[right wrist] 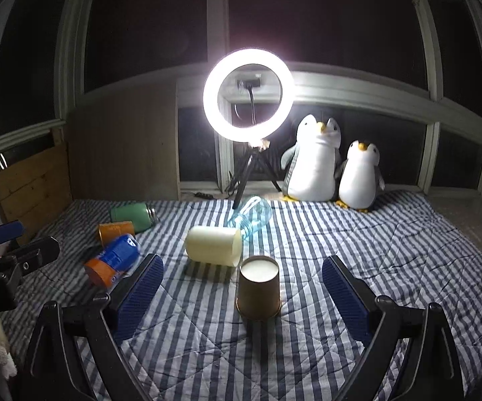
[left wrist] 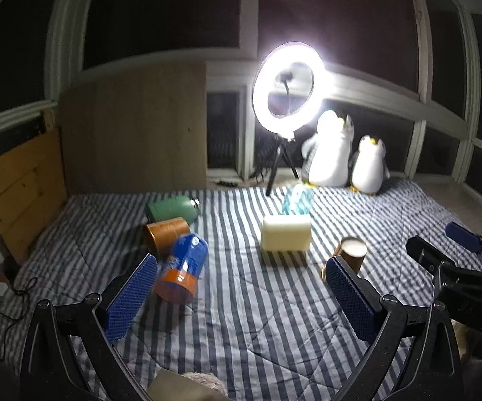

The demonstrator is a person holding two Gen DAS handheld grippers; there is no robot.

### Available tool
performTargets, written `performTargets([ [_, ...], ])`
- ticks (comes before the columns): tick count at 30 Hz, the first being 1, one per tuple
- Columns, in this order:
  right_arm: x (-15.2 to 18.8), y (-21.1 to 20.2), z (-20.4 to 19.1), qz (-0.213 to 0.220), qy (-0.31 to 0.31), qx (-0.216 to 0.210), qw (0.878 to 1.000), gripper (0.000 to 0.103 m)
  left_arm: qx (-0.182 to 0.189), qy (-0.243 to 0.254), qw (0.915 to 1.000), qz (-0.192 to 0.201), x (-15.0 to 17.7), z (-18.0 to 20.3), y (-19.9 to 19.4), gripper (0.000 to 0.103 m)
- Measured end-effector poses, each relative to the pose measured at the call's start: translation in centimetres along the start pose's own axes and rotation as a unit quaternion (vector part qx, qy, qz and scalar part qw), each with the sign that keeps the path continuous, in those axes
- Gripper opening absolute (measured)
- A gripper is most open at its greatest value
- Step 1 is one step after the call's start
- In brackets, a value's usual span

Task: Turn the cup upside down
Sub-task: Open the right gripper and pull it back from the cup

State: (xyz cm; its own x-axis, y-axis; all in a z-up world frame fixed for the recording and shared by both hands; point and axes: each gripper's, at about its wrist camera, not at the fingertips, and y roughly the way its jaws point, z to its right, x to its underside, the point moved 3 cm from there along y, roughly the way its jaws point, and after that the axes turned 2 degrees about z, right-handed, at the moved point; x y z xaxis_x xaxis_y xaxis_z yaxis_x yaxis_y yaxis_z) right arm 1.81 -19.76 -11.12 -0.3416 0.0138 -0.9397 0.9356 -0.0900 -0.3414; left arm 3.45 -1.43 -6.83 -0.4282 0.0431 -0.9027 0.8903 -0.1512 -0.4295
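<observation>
On the striped bed, at twelve o'clock of the spread, empty right tool (right wrist: 242, 275): brown paper cup (right wrist: 258, 288) apparently already inverted; left tool (left wrist: 241, 275) likewise spread, empty.

on the bed (right wrist: 341, 250) the cup (right wrist: 258, 288) stands mouth-down, between the spread fingers of the right hand-held gripper (right wrist: 242, 287) and touching neither. just behind it a cylinder (right wrist: 212, 245) lies on its side, with a jar (right wrist: 252, 215) lying behind that. to the left lie a can (right wrist: 114, 262), another cup (right wrist: 115, 230) and a flask (right wrist: 134, 215). at the back stand a ring light (right wrist: 247, 100) and, to its right, two toy penguins (right wrist: 334, 167).
</observation>
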Motion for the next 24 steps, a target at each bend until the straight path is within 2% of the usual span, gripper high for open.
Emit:
performTargets([
  [11, -2.6, -4.6, -0.3, 0.071, 0.003, 0.029, 0.997, 0.094, -0.045, 0.002, 0.9963, 0.073, -1.7, -0.1, -4.9, 0.102],
  [24, -3.4, -6.2, -0.2, 0.097, 0.012, 0.034, 0.995, 0.097, -0.064, 0.009, 0.993, 0.099, -2.0, -0.3, -6.7, 0.102],
])
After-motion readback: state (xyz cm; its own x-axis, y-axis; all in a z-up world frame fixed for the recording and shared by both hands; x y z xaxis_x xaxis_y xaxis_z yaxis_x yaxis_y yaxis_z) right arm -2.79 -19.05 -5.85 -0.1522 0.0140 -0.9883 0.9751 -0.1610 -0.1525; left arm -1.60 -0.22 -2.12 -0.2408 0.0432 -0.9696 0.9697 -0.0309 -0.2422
